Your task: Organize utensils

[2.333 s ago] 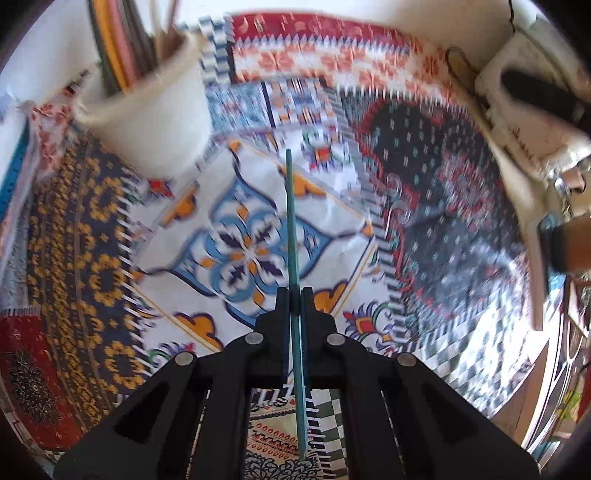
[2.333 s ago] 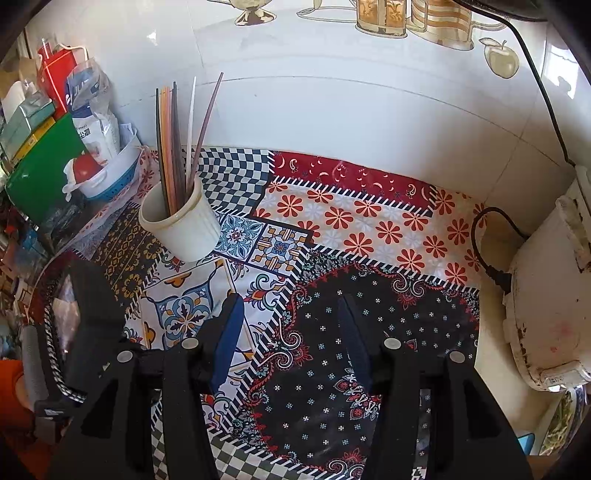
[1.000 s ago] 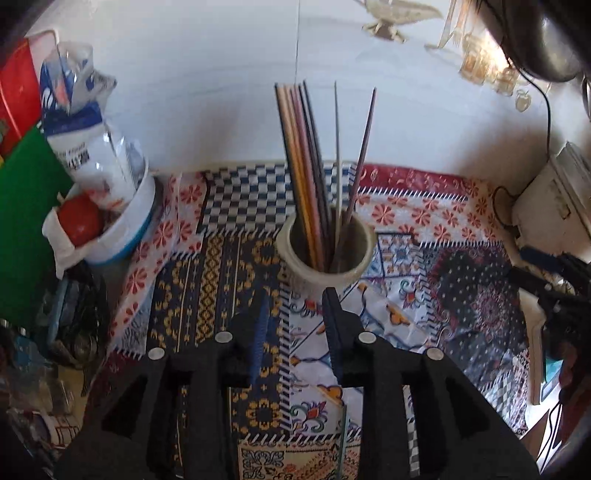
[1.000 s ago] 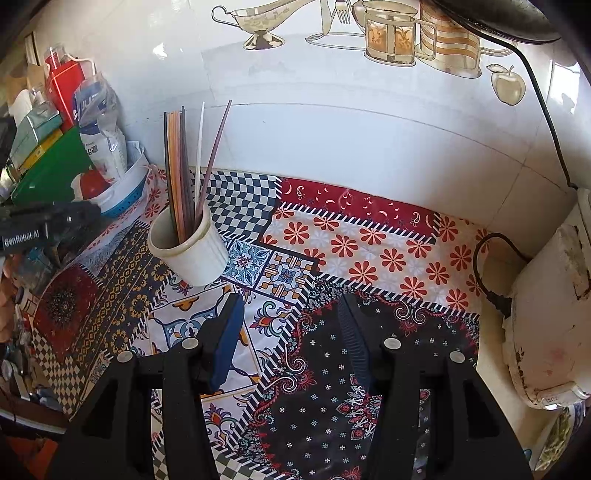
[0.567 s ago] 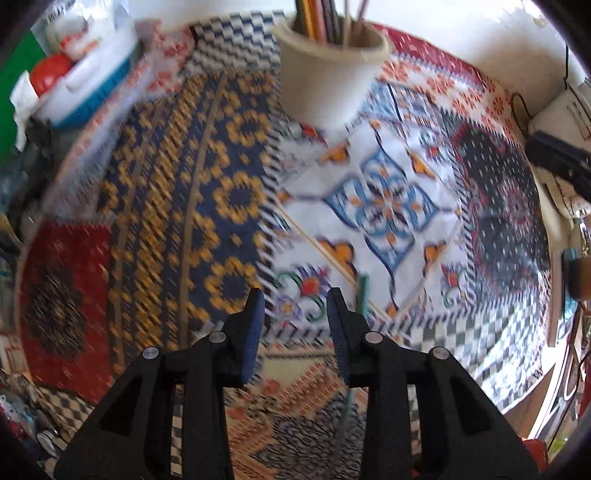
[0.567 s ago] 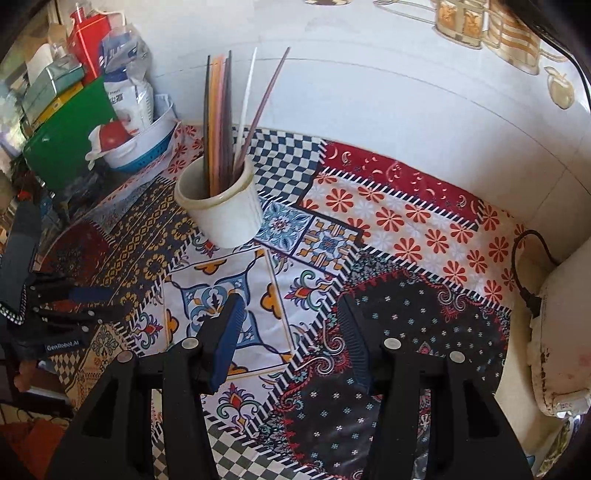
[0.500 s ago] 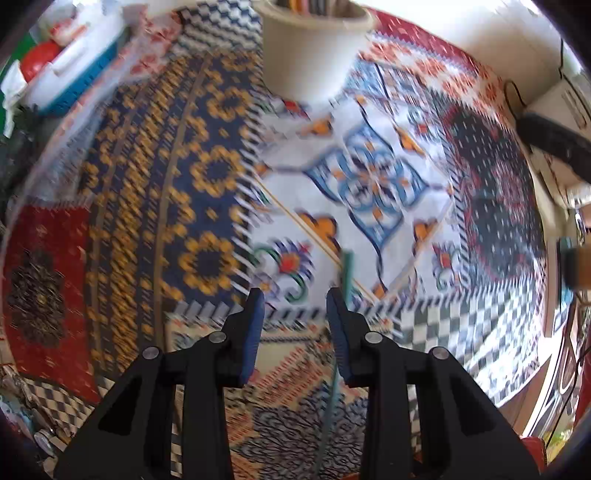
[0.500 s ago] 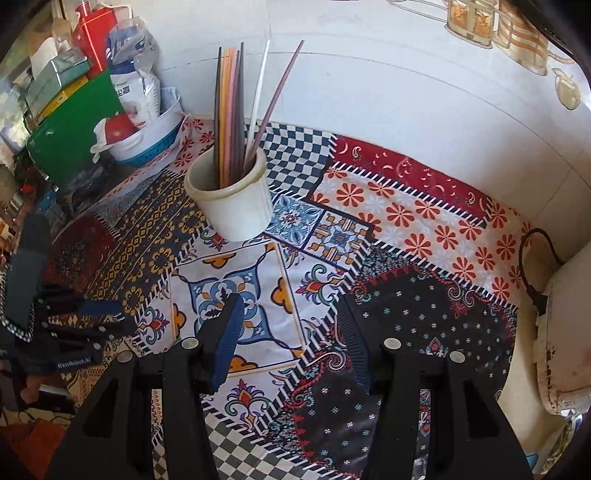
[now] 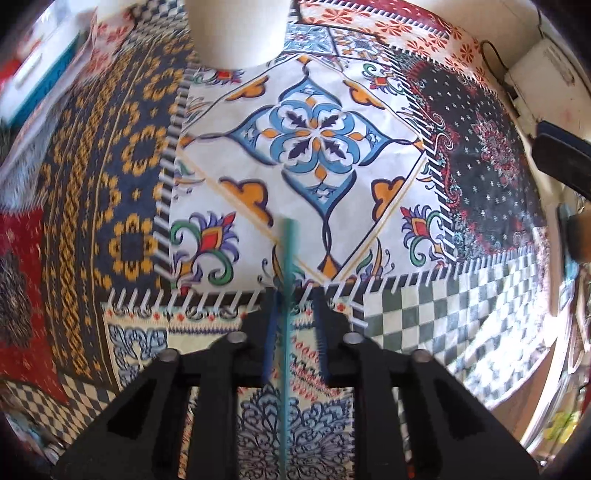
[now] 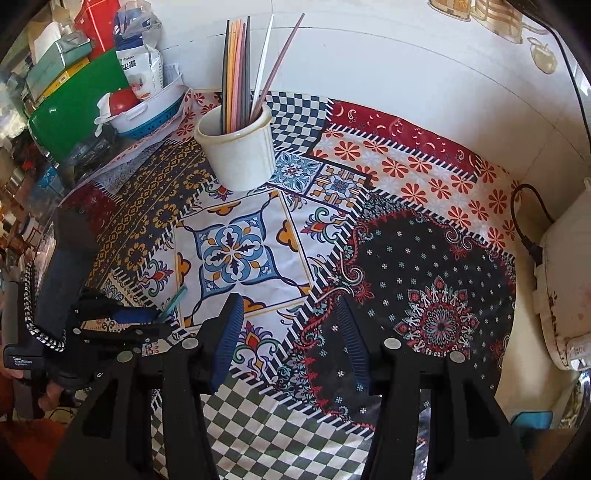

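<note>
A thin teal chopstick [image 9: 287, 258] lies on the patterned tablecloth [image 9: 110, 166], pointing toward the white cup [image 9: 236, 33]. My left gripper [image 9: 295, 306] points straight down over it. Its jaws are closing with the stick between them, nearer the left pad, and a gap still shows on both sides. In the right wrist view the same chopstick [image 10: 177, 297] pokes out from the left gripper [image 10: 147, 321] at the lower left. The white cup [image 10: 240, 147] holds several upright chopsticks. My right gripper [image 10: 291, 325] hangs open above the cloth with nothing between its fingers.
A white appliance [image 10: 565, 280] with a black cable [image 10: 524, 221] stands at the right edge. A white and blue basket [image 10: 147, 107] with a bag, a green board [image 10: 74, 107] and boxes crowd the back left. A tiled wall [image 10: 406, 55] closes the back.
My left gripper dropped from near the cup down to the cloth and now straddles the teal chopstick, its jaws narrower. The right gripper drifted lower and toward the cup.
</note>
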A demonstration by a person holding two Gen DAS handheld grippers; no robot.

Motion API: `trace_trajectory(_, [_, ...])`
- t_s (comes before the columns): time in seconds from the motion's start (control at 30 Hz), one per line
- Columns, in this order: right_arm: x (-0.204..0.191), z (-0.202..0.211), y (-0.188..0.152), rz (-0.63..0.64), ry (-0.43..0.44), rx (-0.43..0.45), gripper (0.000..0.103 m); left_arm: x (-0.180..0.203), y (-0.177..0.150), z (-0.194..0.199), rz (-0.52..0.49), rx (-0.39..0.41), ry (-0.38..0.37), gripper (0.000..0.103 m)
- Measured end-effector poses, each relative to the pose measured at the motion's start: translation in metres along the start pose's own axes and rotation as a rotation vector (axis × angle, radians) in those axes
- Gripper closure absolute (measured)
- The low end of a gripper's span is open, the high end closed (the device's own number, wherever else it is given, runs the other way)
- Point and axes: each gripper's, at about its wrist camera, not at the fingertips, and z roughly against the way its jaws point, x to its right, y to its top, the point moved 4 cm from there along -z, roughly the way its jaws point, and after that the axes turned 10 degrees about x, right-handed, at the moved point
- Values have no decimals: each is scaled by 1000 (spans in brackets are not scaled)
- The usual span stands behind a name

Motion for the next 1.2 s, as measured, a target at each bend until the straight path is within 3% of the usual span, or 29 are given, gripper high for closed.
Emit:
trace_trajectory(0.2, [15,11,-7,-42,-32,10,54,6,22,15,-40,42,20,98])
trace_trajectory(0.53, [30,27,13,-60,-55,83,54,-18,120,168,19,430,16,98])
trace_trajectory(0.73, [31,26,27,-46,-50,110,54,-31,161,229,38,617,55,98])
trace_trajectory(1.0, [42,20,43,-49,-52,127,54,-44,211,258,54,704,51,98])
trace_trajectory(1.2, [52,16,49,-77,-54,129,54,-46,231,237,27,682,66,98])
